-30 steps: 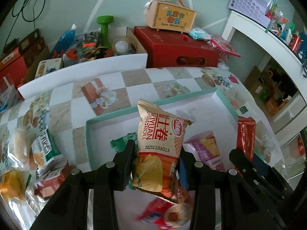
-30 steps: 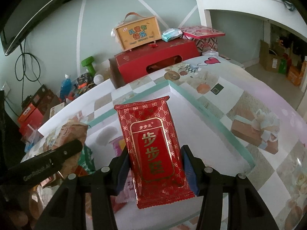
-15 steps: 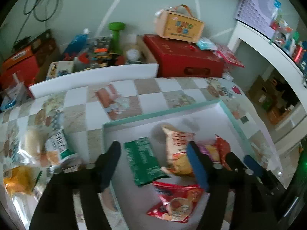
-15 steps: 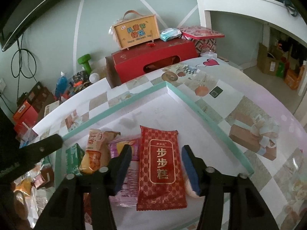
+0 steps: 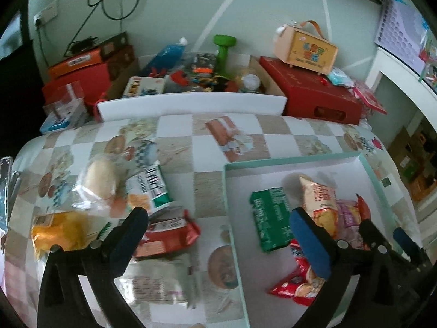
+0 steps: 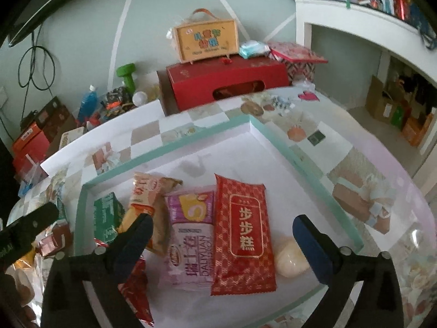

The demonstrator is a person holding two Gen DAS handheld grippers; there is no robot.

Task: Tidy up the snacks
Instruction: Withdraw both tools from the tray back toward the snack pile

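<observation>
A shallow white tray with a mint rim (image 6: 207, 139) (image 5: 289, 160) holds several snack packs: a red pack with gold characters (image 6: 241, 232), a pink roll-cake pack (image 6: 191, 235), an orange egg-roll bag (image 6: 148, 199) (image 5: 318, 205), a green pack (image 6: 106, 213) (image 5: 270, 216) and a pale round bun (image 6: 289, 257). My right gripper (image 6: 222, 235) is open and empty above the red pack. My left gripper (image 5: 218, 224) is open and empty over the tray's left rim. Loose snacks lie left of the tray: a red pack (image 5: 166, 232), a white-green pack (image 5: 147, 188), a wrapped bun (image 5: 101, 180), a yellow pack (image 5: 57, 232).
The checked tablecloth (image 5: 213, 136) covers the table. Behind it stand a red box (image 5: 311, 95) with a small orange case (image 5: 306, 49), a green dumbbell (image 5: 224, 52) and cluttered boxes. A white shelf (image 6: 355, 19) is at the right. The right gripper's fingers (image 5: 382, 243) show in the left view.
Both grippers opened and let go: the egg-roll bag and the red pack now lie in the tray. The left gripper has swung left towards the loose snacks; the right has pulled back a little.
</observation>
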